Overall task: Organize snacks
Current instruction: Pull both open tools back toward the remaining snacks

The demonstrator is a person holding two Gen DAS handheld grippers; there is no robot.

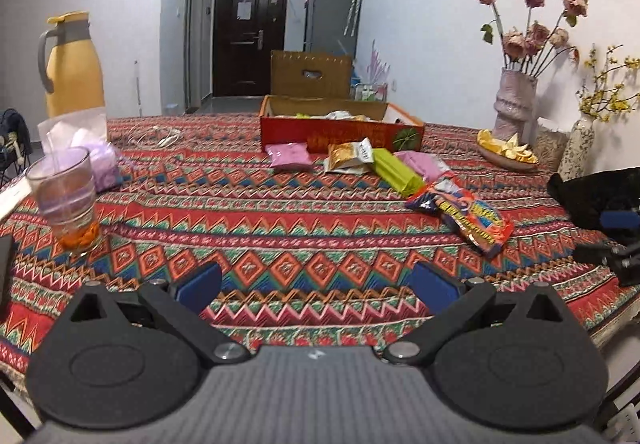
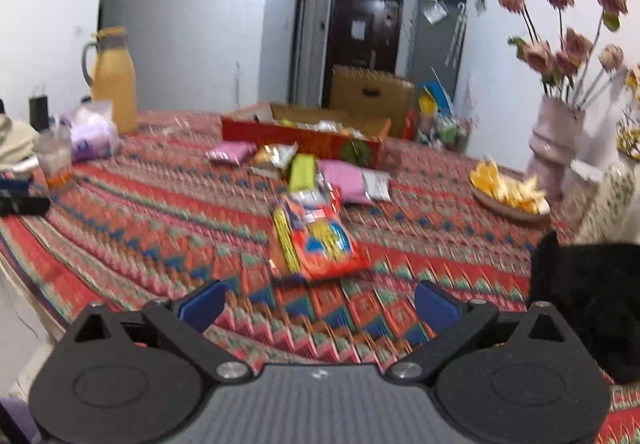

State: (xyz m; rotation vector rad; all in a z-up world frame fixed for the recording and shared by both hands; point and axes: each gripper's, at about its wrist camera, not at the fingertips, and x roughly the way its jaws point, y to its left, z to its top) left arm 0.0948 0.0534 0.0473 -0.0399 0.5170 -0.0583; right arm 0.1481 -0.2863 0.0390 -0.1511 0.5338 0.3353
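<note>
A red cardboard box (image 1: 340,135) with snacks inside sits open at the table's far middle; it also shows in the right wrist view (image 2: 304,139). Loose snack packs lie in front of it: a pink pack (image 1: 289,155), a gold pack (image 1: 348,157), a green pack (image 1: 396,169) and an orange-red pack (image 1: 464,213). In the right wrist view the orange-red pack (image 2: 316,240) lies just ahead of my right gripper (image 2: 318,306), which is open and empty. My left gripper (image 1: 316,284) is open and empty over bare cloth.
A glass (image 1: 66,199) with orange bits stands near left, a yellow jug (image 1: 74,63) behind it. A dish of yellow chips (image 1: 506,151), a vase of roses (image 1: 514,103) and a black object (image 2: 592,300) are at right. The patterned tablecloth (image 1: 240,211) covers the table.
</note>
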